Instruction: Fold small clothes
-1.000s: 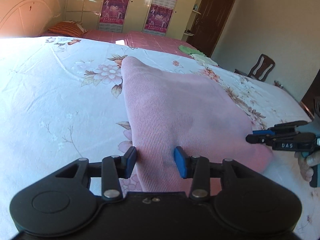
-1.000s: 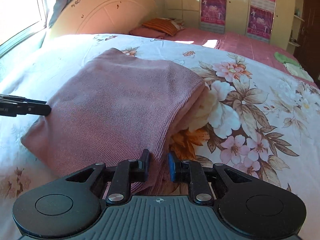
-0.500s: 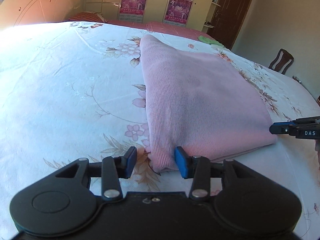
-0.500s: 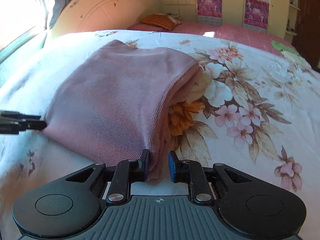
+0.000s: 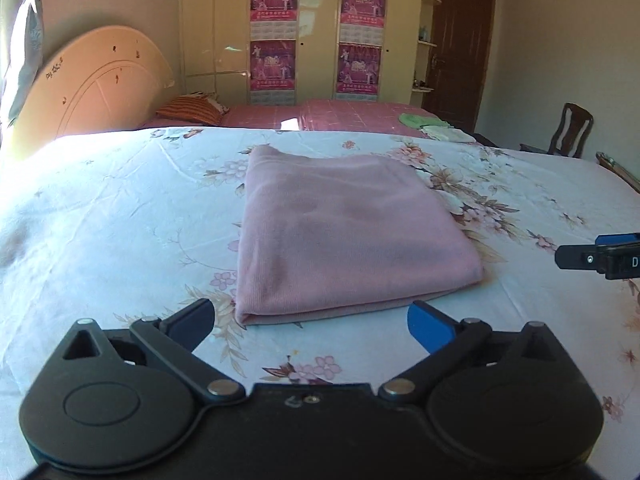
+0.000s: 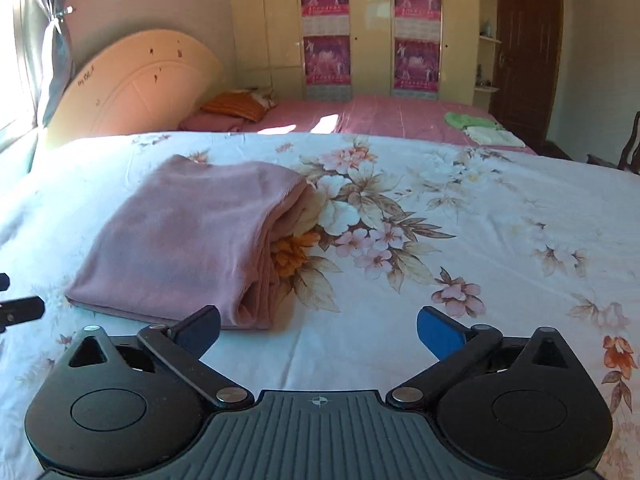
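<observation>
Lying folded into a neat rectangle on the floral bedsheet, the pink garment looks soft, light and limp; best taken at its near corners. The left gripper and right gripper have just been opening, now spread wide, empty, touching nothing.

Pink garment lies folded flat on floral bedsheet.
</observation>
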The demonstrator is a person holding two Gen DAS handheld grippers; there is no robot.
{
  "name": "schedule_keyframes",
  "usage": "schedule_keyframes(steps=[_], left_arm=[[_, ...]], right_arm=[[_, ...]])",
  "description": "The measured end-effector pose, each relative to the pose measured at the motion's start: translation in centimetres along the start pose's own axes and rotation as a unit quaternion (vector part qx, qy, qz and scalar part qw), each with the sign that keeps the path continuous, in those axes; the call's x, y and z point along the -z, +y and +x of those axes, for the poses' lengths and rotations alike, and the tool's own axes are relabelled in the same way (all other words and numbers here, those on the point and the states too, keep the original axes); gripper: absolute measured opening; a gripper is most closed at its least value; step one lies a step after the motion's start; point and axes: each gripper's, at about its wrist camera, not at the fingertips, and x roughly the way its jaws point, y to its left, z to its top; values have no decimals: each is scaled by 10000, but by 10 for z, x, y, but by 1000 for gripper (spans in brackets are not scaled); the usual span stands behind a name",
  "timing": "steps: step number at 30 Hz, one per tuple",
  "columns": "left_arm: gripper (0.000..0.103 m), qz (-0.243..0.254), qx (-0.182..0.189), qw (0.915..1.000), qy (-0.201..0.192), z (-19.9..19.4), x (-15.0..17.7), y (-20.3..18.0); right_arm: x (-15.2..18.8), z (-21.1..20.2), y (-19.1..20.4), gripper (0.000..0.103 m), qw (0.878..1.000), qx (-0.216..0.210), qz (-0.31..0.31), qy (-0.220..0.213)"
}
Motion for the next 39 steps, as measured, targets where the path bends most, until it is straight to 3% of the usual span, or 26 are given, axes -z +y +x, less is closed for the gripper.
schedule_keyframes(steps=[8,22,39], left_arm=[[103,71,0,9998,-211,-62,-7,-36],[103,116,204,9967,-775,-181,32,-62],[103,187,148,9930,-1158,-247,49,-73]], right_arm=[[19,-62,26,103,9997,119,-212,-90],[65,-207,58,103,9959,220,-281,-831],[86,-279,77,103,9915,145,-349,-1242]])
